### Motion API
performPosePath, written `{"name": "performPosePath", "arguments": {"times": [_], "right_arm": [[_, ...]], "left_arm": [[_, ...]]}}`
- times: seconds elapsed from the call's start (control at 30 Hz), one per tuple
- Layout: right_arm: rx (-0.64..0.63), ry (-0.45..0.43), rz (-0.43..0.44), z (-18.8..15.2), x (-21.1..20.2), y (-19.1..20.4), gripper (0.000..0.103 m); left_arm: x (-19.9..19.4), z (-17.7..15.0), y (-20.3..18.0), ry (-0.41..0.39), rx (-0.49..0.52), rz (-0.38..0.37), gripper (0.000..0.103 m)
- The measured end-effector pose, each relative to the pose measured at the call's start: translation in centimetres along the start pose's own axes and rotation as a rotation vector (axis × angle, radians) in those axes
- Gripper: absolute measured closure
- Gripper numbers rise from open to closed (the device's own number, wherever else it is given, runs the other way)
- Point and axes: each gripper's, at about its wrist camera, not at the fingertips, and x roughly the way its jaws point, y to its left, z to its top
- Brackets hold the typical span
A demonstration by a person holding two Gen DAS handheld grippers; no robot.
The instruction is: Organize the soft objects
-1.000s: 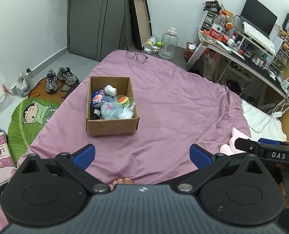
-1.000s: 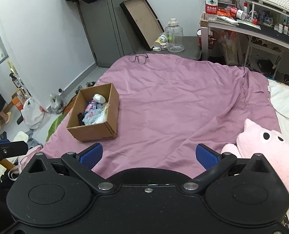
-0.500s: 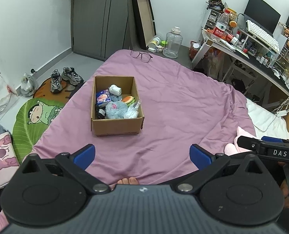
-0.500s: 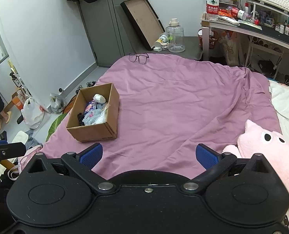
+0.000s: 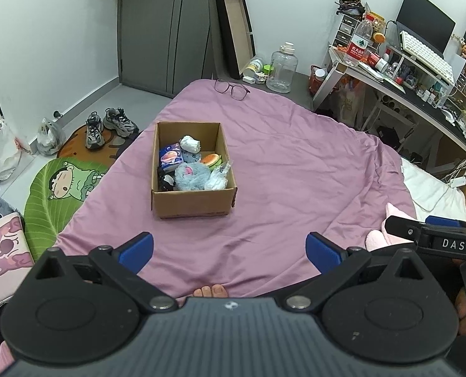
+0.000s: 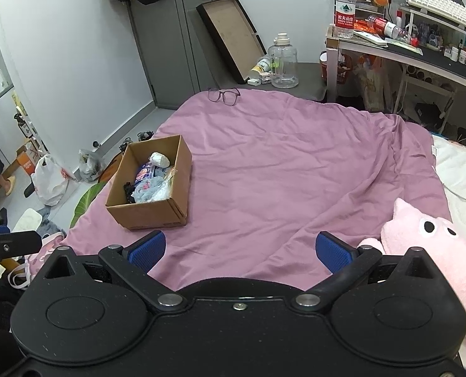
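A cardboard box (image 5: pixel 192 201) (image 6: pixel 152 212) stands on the purple bedspread (image 5: pixel 295 169), left of centre. Inside lie a blue fluffy toy (image 5: pixel 190 176), a white roll (image 5: pixel 190 144), a burger-shaped squishy (image 5: pixel 211 159), a tissue pack (image 5: pixel 170 157) and a clear bag (image 5: pixel 217 178). A pink pig plush (image 6: pixel 437 251) (image 5: pixel 393 216) rests at the bed's right side. My left gripper (image 5: pixel 229 249) hangs open over the near bedspread, short of the box. Beside the plush, my right gripper (image 6: pixel 240 249) is open with nothing in it.
Glasses (image 5: pixel 232 88) lie at the bed's far edge. A cluttered desk (image 5: pixel 421 84) stands at the right, a water jug (image 5: pixel 282 67) and a leaning frame (image 5: pixel 233 31) at the back. Shoes (image 5: pixel 110 125), bags and a green mat (image 5: pixel 66 188) cover the floor on the left. Toes (image 5: pixel 211 290) show near me.
The left wrist view has shifted slightly, so the box sits a little further right and higher in frame. The right gripper has barely moved. Both stay open.
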Motion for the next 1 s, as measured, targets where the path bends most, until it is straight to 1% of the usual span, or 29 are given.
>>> {"name": "performPosePath", "arguments": {"times": [0.47,1.0], "right_arm": [[0.002,-0.005,-0.006,-0.11,-0.03,-0.04,0.000],[-0.016,-0.010,-0.039,-0.19,0.02,0.11,0.000]], "left_arm": [[0.07,0.02,0.25,0.003,0.004,0.009,0.001],[0.06,-0.06,0.05,0.007,0.012,0.021,0.001]]}}
